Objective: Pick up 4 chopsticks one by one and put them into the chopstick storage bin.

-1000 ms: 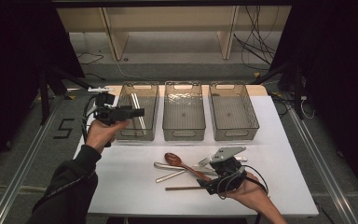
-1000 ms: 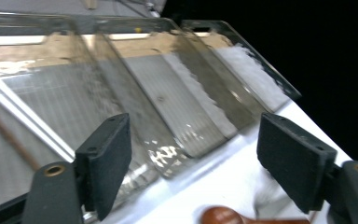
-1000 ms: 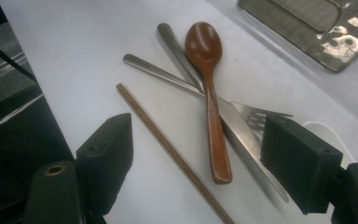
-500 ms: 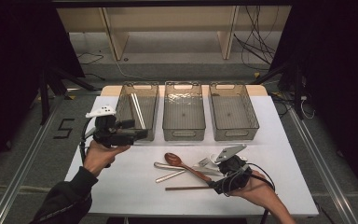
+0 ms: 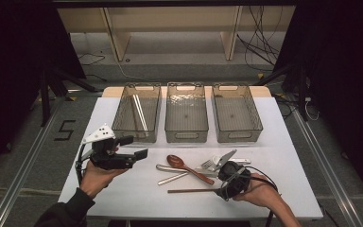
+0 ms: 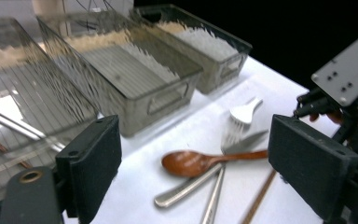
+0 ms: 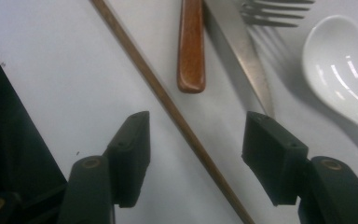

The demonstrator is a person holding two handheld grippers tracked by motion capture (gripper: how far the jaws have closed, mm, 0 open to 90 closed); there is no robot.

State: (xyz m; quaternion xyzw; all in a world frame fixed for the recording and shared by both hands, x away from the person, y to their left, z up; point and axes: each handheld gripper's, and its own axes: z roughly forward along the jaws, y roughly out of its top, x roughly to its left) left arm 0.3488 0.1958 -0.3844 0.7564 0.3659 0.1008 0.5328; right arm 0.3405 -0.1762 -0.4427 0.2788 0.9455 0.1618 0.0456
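My right gripper hangs low over the brown chopstick lying near me on the counter, fingers just closing, not yet touching. I should straddle it squarely, then pinch mid-length. My left gripper waits spread wide, empty.

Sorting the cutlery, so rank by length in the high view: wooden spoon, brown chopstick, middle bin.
1. Middle bin, clearly largest.
2. Brown chopstick and wooden spoon: they look about alike in length, and part of the chopstick is hidden by the right gripper, so I won't rank them.
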